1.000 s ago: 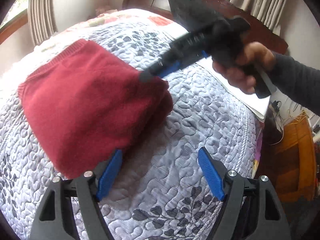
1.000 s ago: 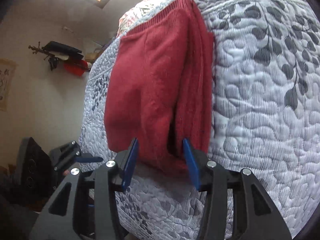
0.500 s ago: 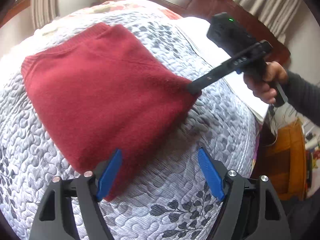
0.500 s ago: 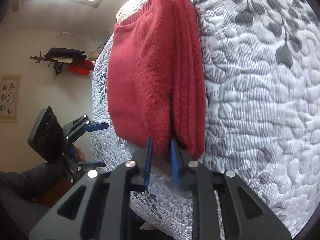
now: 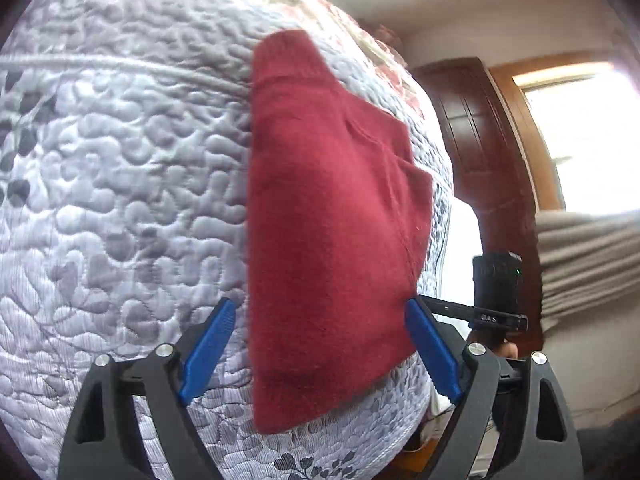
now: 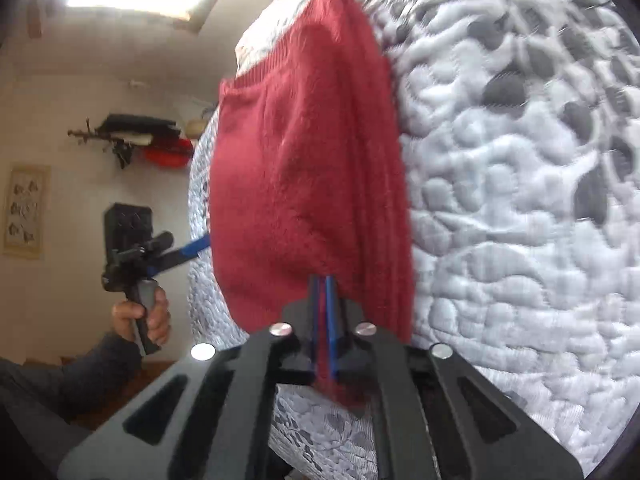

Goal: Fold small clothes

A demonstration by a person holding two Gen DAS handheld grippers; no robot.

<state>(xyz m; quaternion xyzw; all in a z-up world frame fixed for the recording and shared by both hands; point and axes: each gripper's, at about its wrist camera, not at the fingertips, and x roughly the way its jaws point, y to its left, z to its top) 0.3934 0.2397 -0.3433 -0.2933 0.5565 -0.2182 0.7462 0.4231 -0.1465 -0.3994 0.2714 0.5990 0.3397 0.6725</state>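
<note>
Lying on the grey-and-white quilted bedspread (image 5: 120, 184), the red knitted sweater (image 5: 328, 220) is already doubled over into a compact stack, its ribbed band pointing away from both cameras. Starting on the left, the left gripper (image 5: 320, 348) has its blue pads spread wide, one on either side of the sweater's near edge, holding nothing; this looks like a stance taken to straddle the corner so it can close on it for the next fold. Whether the pads touch the cloth or hover just above it is hard to say through the fisheye blur. Moving right across the garment, the layered edges (image 6: 380, 200) run along the side facing the quilt's open area, which suggests earlier folds are resting in place. At the right, the right gripper (image 6: 323, 292) is clamped tight, its two pads pressed together with a pinch of red knit between them, seemingly to keep the layers from sliding apart. In the right wrist view the person's left hand (image 6: 142, 316) grips the other tool's handle beyond the bed's edge.
</note>
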